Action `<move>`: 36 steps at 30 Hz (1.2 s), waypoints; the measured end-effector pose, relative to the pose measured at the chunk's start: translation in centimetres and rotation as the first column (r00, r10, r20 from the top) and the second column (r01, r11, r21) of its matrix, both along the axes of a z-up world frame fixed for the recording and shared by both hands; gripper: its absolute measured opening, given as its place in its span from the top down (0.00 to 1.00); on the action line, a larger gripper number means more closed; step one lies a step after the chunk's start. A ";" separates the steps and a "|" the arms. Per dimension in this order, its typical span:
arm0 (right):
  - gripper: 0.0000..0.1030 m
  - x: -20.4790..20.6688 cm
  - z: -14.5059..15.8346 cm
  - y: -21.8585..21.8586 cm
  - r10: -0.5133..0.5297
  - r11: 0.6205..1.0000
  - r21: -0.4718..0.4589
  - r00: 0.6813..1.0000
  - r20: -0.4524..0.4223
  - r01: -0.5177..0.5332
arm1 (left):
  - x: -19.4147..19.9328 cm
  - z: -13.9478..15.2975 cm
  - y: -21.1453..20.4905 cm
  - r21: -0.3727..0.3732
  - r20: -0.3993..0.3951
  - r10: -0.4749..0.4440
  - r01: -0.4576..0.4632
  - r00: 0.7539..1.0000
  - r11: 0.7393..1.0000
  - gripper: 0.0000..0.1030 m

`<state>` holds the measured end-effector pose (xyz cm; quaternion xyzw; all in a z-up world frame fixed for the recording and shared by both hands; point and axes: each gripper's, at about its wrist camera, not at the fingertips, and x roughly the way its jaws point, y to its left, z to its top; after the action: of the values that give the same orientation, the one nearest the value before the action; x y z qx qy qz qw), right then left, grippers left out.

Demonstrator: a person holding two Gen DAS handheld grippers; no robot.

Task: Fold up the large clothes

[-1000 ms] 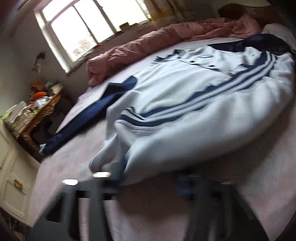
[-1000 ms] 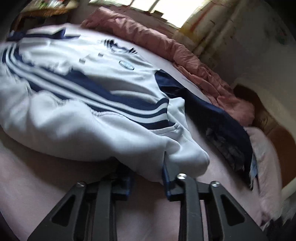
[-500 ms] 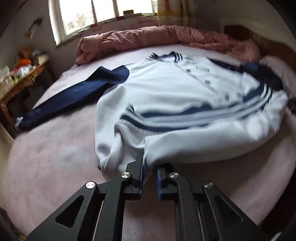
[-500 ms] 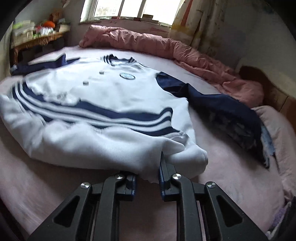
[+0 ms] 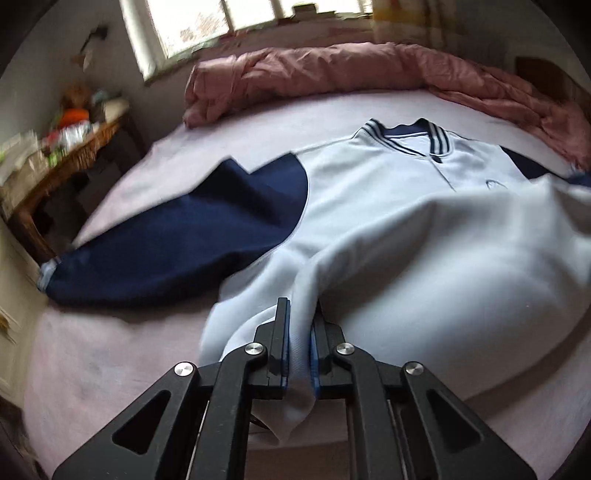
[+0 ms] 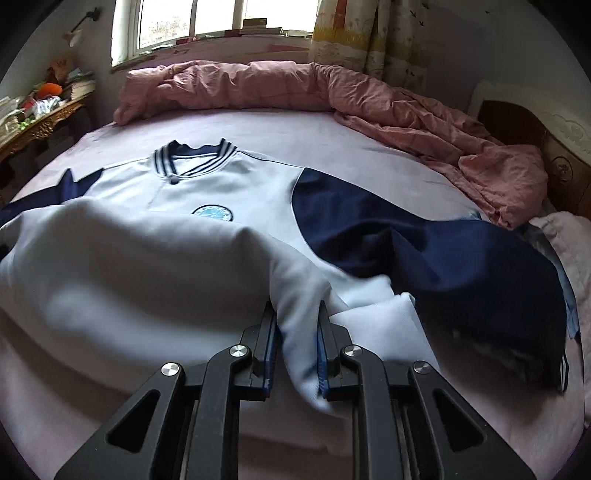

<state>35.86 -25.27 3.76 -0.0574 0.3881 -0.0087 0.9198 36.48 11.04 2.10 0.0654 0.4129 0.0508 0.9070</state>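
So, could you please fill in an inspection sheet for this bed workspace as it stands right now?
Surface: pale pink bed sheet, lightly wrinkled.
Job's things: white button-front jacket with navy sleeves and striped collar, lying face up; its lower hem is lifted and carried toward the collar.
Clutter: crumpled pink quilt along the far edge and headboard side.
Grippers: left gripper and right gripper each shut on a hem corner.
Cables: nothing seen.
Surroundings: bright window, patterned curtain, cluttered wooden side table, carved headboard.

Jacket (image 5: 424, 236) hem lifted, folded up over striped front — stripes hidden
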 end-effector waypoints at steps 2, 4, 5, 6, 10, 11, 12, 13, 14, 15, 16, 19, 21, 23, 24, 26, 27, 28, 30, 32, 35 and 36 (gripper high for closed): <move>0.81 1.2 -0.8 0.0 -0.001 1.000 0.003 1.000 -0.007 0.001 | 0.3 -0.6 0.0 0.008 0.011 -0.015 0.015 1.000 1.000 0.92; 0.81 2.1 -1.8 0.0 0.005 1.000 -0.001 1.000 -0.015 -0.005 | 0.4 -1.6 -0.3 0.037 0.017 -0.036 0.036 0.999 0.999 0.92; 0.81 2.6 -2.4 -0.1 0.010 1.000 0.000 1.000 -0.024 -0.010 | 0.5 -2.0 -0.3 0.034 0.014 -0.042 0.042 0.999 0.999 0.92; 0.81 2.8 -2.7 -0.2 0.011 1.000 0.005 0.999 -0.032 -0.011 | 0.6 -2.4 0.0 0.006 0.020 -0.042 0.042 0.999 0.999 0.92; 0.81 3.2 -3.7 -0.8 -0.015 0.999 0.038 0.998 -0.056 0.017 | 0.0 -2.2 2.2 -0.163 0.087 -0.046 0.060 0.995 0.985 0.82; 0.81 2.8 -3.3 -0.8 -0.011 0.999 0.041 0.999 -0.051 0.013 | -0.3 -1.9 2.6 -0.179 0.098 -0.045 0.062 0.994 0.982 0.75; 0.77 2.4 -3.0 -0.9 -0.004 0.999 0.041 0.999 -0.046 0.006 | -0.9 -1.3 2.9 -0.181 0.119 -0.023 0.044 0.993 0.982 0.47; 0.69 1.7 -2.4 -1.0 0.005 0.999 0.044 1.000 -0.027 -0.004 | -1.5 -0.8 3.2 -0.173 0.150 0.006 0.020 0.989 0.985 0.19; 0.63 1.2 -2.0 -1.3 0.005 0.999 0.047 1.000 -0.009 -0.005 | -2.1 -0.3 3.4 -0.159 0.181 0.033 -0.004 0.983 0.987 0.10; 0.48 0.5 -1.4 -1.9 -0.011 0.999 0.047 1.000 0.022 0.010 | -2.6 0.2 3.6 -0.143 0.199 0.060 -0.031 0.978 0.989 0.06; 0.46 -0.1 -1.1 -2.5 -0.028 0.999 0.047 0.999 0.038 0.026 | -2.8 0.5 3.8 -0.139 0.194 0.069 -0.042 0.979 0.989 0.06; 0.46 -0.5 -0.7 -4.7 -0.070 0.994 0.087 0.997 0.017 0.068 | -2.7 0.6 4.7 -0.192 0.152 0.090 -0.060 0.984 0.980 0.06; 0.45 -0.5 -1.1 -6.4 -0.081 0.984 0.159 0.997 -0.011 0.082 | -2.5 0.2 5.2 -0.216 0.130 0.108 -0.078 0.986 0.973 0.06; 0.45 -0.1 -2.0 -7.8 -0.084 0.969 0.229 0.995 -0.056 0.095 | -2.1 -0.4 5.4 -0.218 0.124 0.112 -0.083 0.986 0.972 0.06; 0.44 0.0 -2.4 -8.1 -0.075 0.964 0.252 0.995 -0.067 0.089 | -2.0 -0.6 5.4 -0.228 0.143 0.106 -0.071 0.984 0.971 0.07; 0.43 0.6 -3.5 -8.3 -0.047 0.955 0.288 0.994 -0.094 0.072 | -1.8 -1.3 5.2 -0.257 0.198 0.068 -0.015 0.978 0.966 0.14; 0.43 0.7 -3.8 -8.2 -0.052 0.957 0.279 0.995 -0.088 0.075 | -1.3 -1.9 4.8 -0.239 0.169 0.053 -0.011 0.984 0.971 0.43; 0.50 0.9 -3.9 -8.1 -0.056 0.962 0.265 0.996 -0.074 0.074 | -1.2 -2.0 4.8 -0.221 0.150 0.069 -0.034 0.986 0.975 0.89; 0.93 0.7 -3.6 -8.1 -0.090 0.963 0.252 0.996 -0.023 0.093 | -1.6 -1.6 5.1 -0.219 0.182 0.100 -0.059 0.978 0.974 0.96; 0.93 0.2 -2.5 -8.6 -0.113 0.944 0.317 0.992 0.056 0.090 | -2.7 -0.4 5.5 -0.235 0.248 0.110 -0.050 0.963 0.971 0.96; 0.93 -0.5 -0.6 -8.1 -0.109 0.945 0.323 0.977 0.183 0.045 | -3.4 0.5 5.2 -0.211 0.275 0.131 -0.074 0.952 0.975 0.96; 0.93 -0.6 -0.1 -7.6 -0.100 0.954 0.298 0.973 0.209 0.034 | -3.1 0.2 5.0 -0.197 0.260 0.135 -0.085 0.956 0.977 0.96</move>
<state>35.28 -32.90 3.71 0.0937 0.2818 0.0112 0.9548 33.38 16.04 2.28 -0.0493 0.2904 0.0715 0.9530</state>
